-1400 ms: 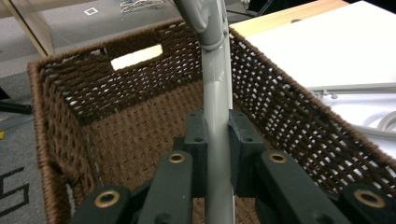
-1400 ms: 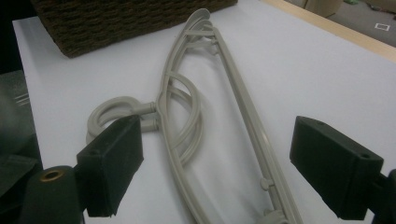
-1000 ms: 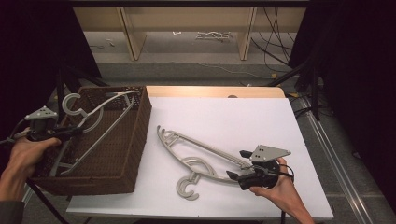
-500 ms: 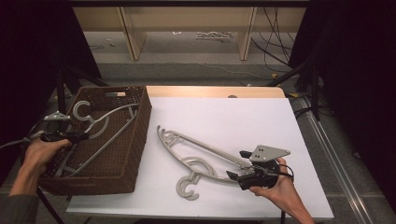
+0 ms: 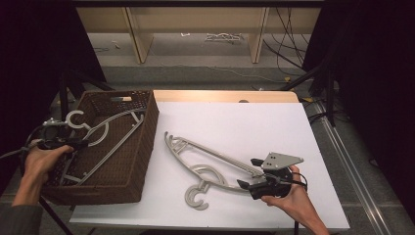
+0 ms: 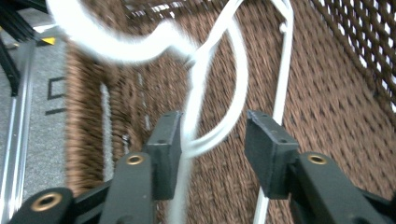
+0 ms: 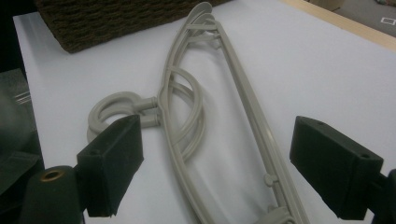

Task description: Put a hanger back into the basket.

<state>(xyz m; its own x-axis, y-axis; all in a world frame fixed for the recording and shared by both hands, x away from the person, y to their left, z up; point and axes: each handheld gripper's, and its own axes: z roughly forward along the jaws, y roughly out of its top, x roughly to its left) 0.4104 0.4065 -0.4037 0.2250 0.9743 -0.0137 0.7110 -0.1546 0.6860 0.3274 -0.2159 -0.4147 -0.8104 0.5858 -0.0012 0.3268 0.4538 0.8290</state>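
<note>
Basket (image 5: 128,161): dark brown wicker, rectangular, tight rough weave; stands at the 9 o'clock edge of the table. Its near left corner is covered by my left hand.

Table (image 5: 244,122): flat matt white top, with a pale wood strip along the 12 o'clock edge.

Hanger in basket (image 5: 105,134): pale grey plastic, thin rods with a curled hook. It leans slantwise inside the basket, hook at 10 o'clock poking over the rim. In my left gripper view it is smeared white by blur, so I cannot make out its joints.

Left gripper (image 5: 80,144): black, two square pads; my jaws have just been opening. The pads stand apart, the hanger's neck runs between them close against the left pad (image 6: 164,154), and the right pad is clear of it. I am not clamping it.

Hangers on table (image 5: 210,164): same grey plastic, smooth, at least two nested in a stack; I cannot count them surely. They lie flat at mid-table, shoulders toward 10 o'clock, hooks toward 6 o'clock. Their end at 4 o'clock is hidden behind my right gripper.

Right gripper (image 5: 250,172): black with a grey three-cornered plate on top, at 5 o'clock on the table. My jaws gape wide, one on either side of the stack's long bars, touching nothing that I can see.
</note>
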